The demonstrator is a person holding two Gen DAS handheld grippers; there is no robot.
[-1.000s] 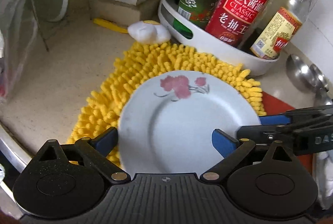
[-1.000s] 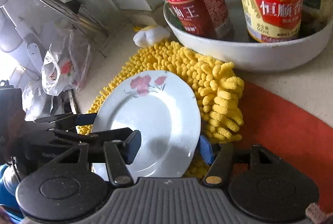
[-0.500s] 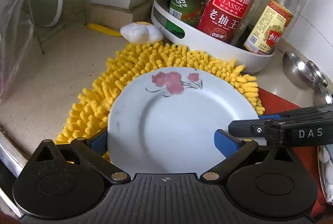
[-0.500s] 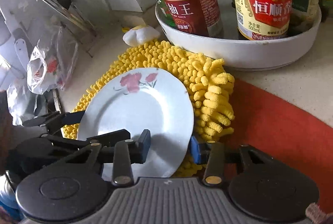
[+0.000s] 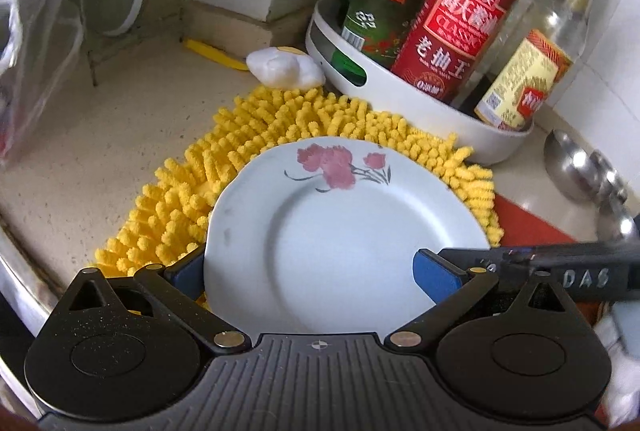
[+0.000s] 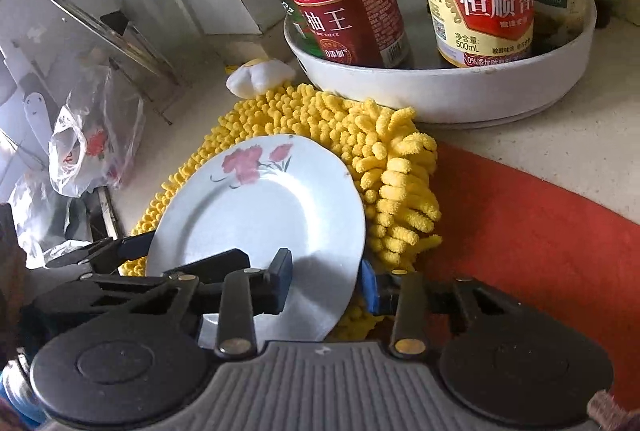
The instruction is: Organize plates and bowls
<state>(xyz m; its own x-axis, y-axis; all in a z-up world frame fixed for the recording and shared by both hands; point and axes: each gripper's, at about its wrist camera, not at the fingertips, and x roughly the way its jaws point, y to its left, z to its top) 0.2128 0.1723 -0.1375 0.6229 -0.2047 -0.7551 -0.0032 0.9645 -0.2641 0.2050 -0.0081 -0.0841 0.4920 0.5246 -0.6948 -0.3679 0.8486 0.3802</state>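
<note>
- Right wrist view: right gripper (image 6: 326,281) closing across the plate (image 6: 260,215) rim, one pad over, one under; contact unclear.
- Left gripper (image 5: 316,267) spread wide, straddling the plate, gripping nothing.
- Plate on the yellow mat (image 5: 224,159), in front of the bottle tray (image 5: 404,103); not yet lifted, stowing all ahead.

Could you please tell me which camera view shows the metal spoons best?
The left wrist view shows the metal spoons best: they lie at its right edge on the counter, beside the white tray of bottles. The right wrist view does not show them at all; its frame ends at the red mat.
</note>
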